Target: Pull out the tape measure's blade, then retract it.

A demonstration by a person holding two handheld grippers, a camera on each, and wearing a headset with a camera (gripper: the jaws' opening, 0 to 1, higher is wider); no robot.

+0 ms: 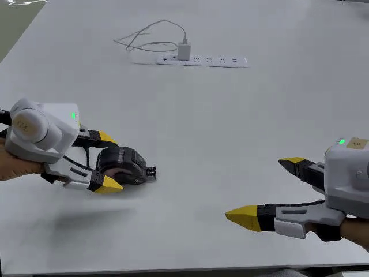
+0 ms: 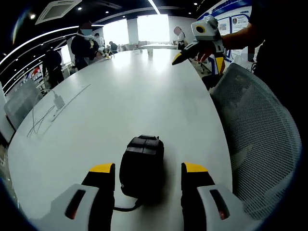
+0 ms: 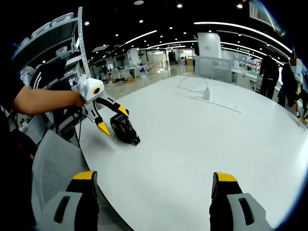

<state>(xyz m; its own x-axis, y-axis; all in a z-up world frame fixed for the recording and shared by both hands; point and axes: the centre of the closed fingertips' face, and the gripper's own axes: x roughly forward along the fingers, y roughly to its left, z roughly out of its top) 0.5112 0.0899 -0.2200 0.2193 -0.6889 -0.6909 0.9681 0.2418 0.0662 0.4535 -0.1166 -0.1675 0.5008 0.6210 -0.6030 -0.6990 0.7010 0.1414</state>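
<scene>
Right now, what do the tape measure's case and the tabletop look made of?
Tape measure: black case, likely plastic with a rubbery grip; ribbed, dull surface. Table: white, smooth, probably laminate; soft matte sheen, no grain.

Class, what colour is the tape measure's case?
The tape measure is black, clearest in the left gripper view.

The head view looks forward and down from above the near edge of the table [image 1: 230, 127], with the left gripper [image 1: 111, 162] at the frame's left, the right gripper [image 1: 262, 189] at lower right and the power strip [image 1: 202, 60] near the top. The left gripper view sits low, close behind the tape measure [image 2: 141, 163] at bottom centre, facing across the table to the right gripper at upper right. The right gripper view faces back from farther off, sharing the tape measure, left of centre.
</scene>
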